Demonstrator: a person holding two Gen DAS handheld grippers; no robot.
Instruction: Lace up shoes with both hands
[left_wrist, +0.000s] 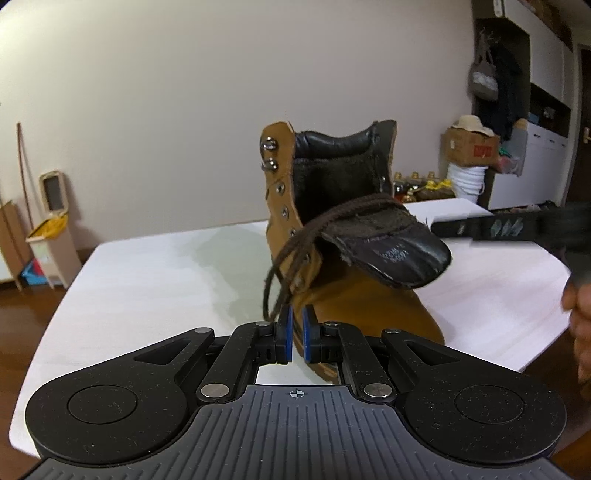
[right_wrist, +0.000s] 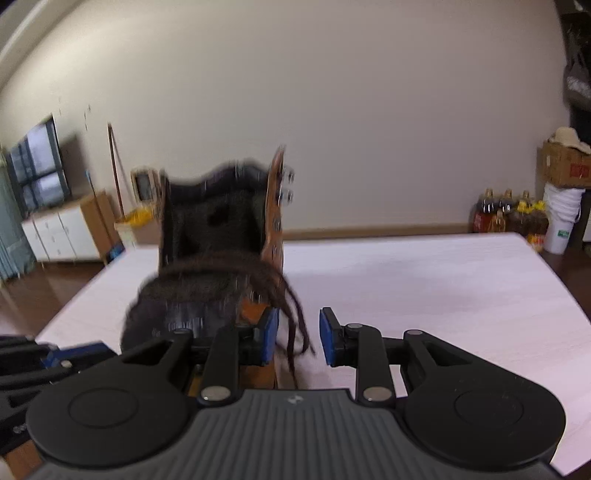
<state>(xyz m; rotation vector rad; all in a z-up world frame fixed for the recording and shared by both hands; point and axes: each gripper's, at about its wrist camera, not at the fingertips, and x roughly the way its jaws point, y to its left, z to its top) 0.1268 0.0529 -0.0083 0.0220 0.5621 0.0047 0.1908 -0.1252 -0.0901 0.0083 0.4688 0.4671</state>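
A tan leather boot (left_wrist: 351, 295) stands upright on the white table (left_wrist: 147, 280), its dark tongue (left_wrist: 391, 247) folded forward. Dark brown laces (left_wrist: 291, 254) drape over the tongue and hang down its left side. My left gripper (left_wrist: 295, 325) sits just below the hanging lace ends, its blue pads a narrow gap apart with nothing between them. In the blurred right wrist view the boot (right_wrist: 218, 236) is close ahead. My right gripper (right_wrist: 298, 332) is open, and lace strands (right_wrist: 295, 325) hang in the gap between its pads. The right gripper (left_wrist: 517, 229) also shows blurred in the left wrist view.
The table's edges (right_wrist: 554, 280) drop off to a wooden floor. A bin (left_wrist: 51, 229) and cardboard stand by the far wall at the left. Bottles (right_wrist: 509, 218), a white bucket (right_wrist: 561, 225) and a cardboard box (right_wrist: 565, 166) stand at the right.
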